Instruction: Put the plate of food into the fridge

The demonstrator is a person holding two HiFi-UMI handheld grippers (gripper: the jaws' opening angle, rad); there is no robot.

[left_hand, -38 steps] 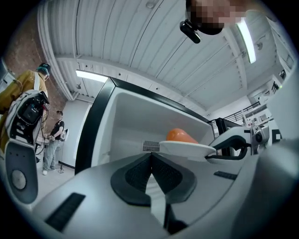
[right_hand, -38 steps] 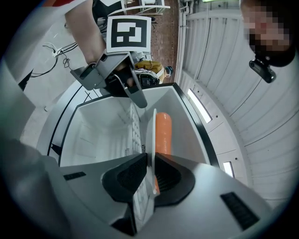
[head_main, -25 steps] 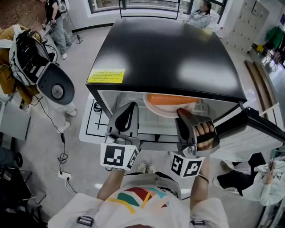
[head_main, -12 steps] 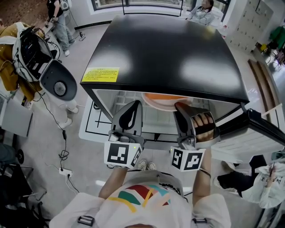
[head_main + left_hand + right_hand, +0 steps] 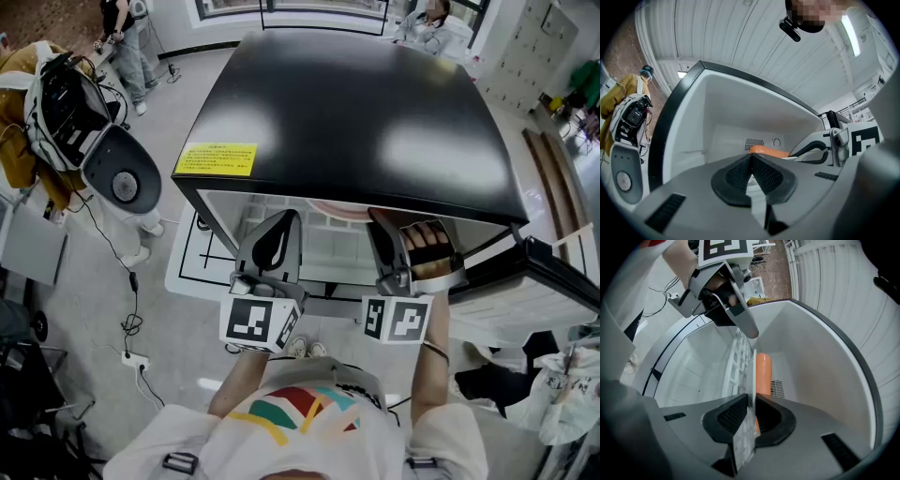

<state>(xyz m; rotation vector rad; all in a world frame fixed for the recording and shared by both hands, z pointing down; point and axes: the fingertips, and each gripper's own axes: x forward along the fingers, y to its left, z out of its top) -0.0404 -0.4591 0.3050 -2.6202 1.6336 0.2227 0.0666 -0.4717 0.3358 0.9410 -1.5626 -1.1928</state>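
Clamping the plate [image 5: 753, 376] by its rim just inside the fridge [image 5: 356, 103], the right gripper [image 5: 750, 405] risks tilting it so the orange food [image 5: 763, 373] slides off, since the left gripper [image 5: 751, 161] hangs clenched and empty at the fridge's mouth.

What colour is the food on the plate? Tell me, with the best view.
Orange. The food on the plate shows best in the right gripper view.

fridge [image 5: 356, 112] stands open on grey floor [image 5: 94, 319], over a white mat with black lines [image 5: 192, 255]; black cable [image 5: 131, 305] and white power strip [image 5: 131, 360] lie on the floor to its left; inside, white wire shelf [image 5: 736, 355]; plate [image 5: 753, 376] with orange food [image 5: 763, 373] just over it, contact unclear
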